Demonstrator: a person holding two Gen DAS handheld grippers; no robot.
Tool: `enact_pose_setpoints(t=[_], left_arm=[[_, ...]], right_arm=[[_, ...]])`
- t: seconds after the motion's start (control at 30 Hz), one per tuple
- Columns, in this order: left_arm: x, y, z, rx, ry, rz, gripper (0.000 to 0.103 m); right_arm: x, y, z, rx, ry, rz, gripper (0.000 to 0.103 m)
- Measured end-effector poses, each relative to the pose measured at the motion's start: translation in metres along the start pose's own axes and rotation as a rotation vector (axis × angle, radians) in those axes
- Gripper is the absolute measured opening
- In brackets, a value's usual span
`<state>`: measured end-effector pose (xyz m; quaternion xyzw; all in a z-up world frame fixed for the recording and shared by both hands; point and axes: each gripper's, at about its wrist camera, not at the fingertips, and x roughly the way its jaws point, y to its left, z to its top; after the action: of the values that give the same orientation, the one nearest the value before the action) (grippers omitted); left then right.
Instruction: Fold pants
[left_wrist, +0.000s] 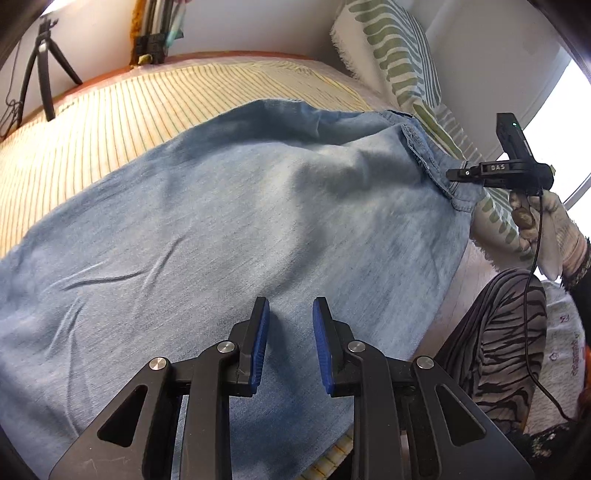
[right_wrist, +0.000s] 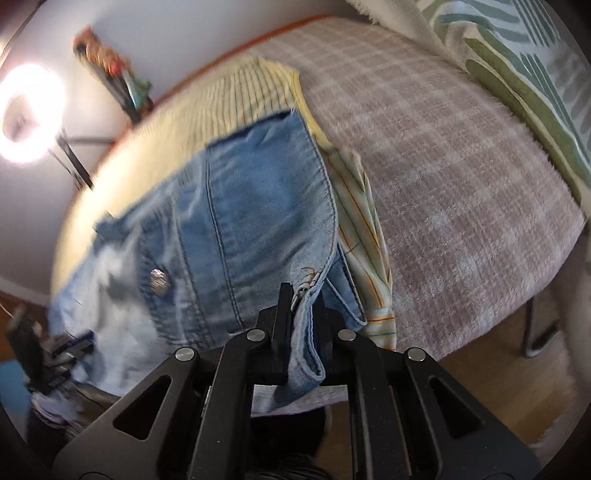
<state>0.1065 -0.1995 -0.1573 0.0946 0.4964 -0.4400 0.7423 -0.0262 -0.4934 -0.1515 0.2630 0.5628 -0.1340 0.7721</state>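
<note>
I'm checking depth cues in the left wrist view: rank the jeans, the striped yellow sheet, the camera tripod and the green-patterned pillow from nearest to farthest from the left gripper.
From the left gripper, open over the denim:
1. jeans, directly beneath and ahead of the fingers.
2. striped yellow sheet, beyond the jeans, ahead-left.
3. green-patterned pillow, far right, and tripod, far left: too close to call.

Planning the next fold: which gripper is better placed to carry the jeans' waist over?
Right. The right gripper is already clamped on the jeans at the waist, while the left gripper hovers open over flat denim, holding nothing.
</note>
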Motion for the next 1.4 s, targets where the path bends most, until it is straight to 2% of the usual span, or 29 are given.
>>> enact_pose_setpoints(t=[0.13,0.2,0.27,0.33,0.4,0.43,0.47,0.5,0.57,0.63,0.73,0.83,1.0,1.03,1.07,1.1,1.13,1.23,1.27,1.37,1.4], left_arm=[[-0.001,0.001,-0.002,-0.003,-0.01,0.006,0.022],[-0.002,0.001,-0.003,-0.007,-0.014,0.014,0.022],[-0.004,0.0,-0.001,-0.017,-0.028,0.028,0.022],[-0.01,0.002,-0.001,-0.039,-0.044,0.037,0.022],[-0.016,0.001,0.001,-0.044,-0.069,0.05,0.022],[-0.018,0.001,0.002,-0.04,-0.08,0.064,0.022],[-0.02,0.0,0.002,-0.034,-0.092,0.083,0.022],[-0.022,0.0,0.002,-0.027,-0.099,0.096,0.022],[-0.023,0.001,0.003,-0.022,-0.105,0.106,0.022],[-0.022,0.006,0.003,-0.03,-0.102,0.115,0.022],[-0.02,0.015,-0.001,-0.044,-0.09,0.116,0.022],[-0.018,0.025,-0.005,-0.061,-0.079,0.12,0.022],[-0.018,0.039,-0.007,-0.096,-0.074,0.096,0.022],[-0.018,0.039,-0.007,-0.094,-0.072,0.094,0.022],[-0.018,0.039,-0.007,-0.093,-0.072,0.094,0.022],[-0.019,0.039,-0.007,-0.091,-0.072,0.094,0.022],[-0.019,0.039,-0.007,-0.091,-0.071,0.094,0.022],[-0.019,0.04,-0.006,-0.092,-0.07,0.088,0.022],[-0.019,0.041,-0.007,-0.094,-0.07,0.086,0.022],[-0.019,0.041,-0.007,-0.098,-0.069,0.082,0.022],[-0.019,0.041,-0.007,-0.099,-0.068,0.082,0.022]], right_arm=[[-0.002,-0.002,0.004,-0.018,0.032,-0.089,0.012],[-0.016,-0.001,0.007,-0.05,-0.008,-0.182,0.024],[-0.035,0.003,0.011,-0.074,-0.067,-0.214,0.025],[-0.057,0.012,0.015,-0.108,-0.149,-0.187,0.025],[-0.069,0.035,0.023,-0.19,-0.198,-0.111,0.025],[-0.07,0.05,0.028,-0.241,-0.201,-0.062,0.026],[-0.066,0.067,0.034,-0.285,-0.195,-0.023,0.033],[-0.062,0.081,0.038,-0.331,-0.188,0.01,0.045],[-0.049,0.115,0.044,-0.447,-0.179,0.067,0.051],[-0.025,0.155,0.051,-0.577,-0.143,0.109,0.051],[0.009,0.2,0.051,-0.705,-0.09,0.141,0.051],[0.041,0.229,0.052,-0.798,-0.028,0.153,0.051],[0.074,0.245,0.048,-0.864,0.029,0.12,0.051],[0.077,0.244,0.05,-0.861,0.036,0.123,0.05],[0.08,0.244,0.051,-0.858,0.038,0.128,0.04],[0.081,0.243,0.053,-0.856,0.039,0.131,0.016],[0.081,0.242,0.055,-0.857,0.035,0.123,0.012],[0.079,0.249,0.068,-0.893,-0.018,0.055,0.006],[0.088,0.253,0.077,-0.879,-0.029,0.004,0.006],[0.111,0.25,0.098,-0.837,-0.012,-0.112,0.005],[0.11,0.247,0.104,-0.823,-0.022,-0.106,0.006]])
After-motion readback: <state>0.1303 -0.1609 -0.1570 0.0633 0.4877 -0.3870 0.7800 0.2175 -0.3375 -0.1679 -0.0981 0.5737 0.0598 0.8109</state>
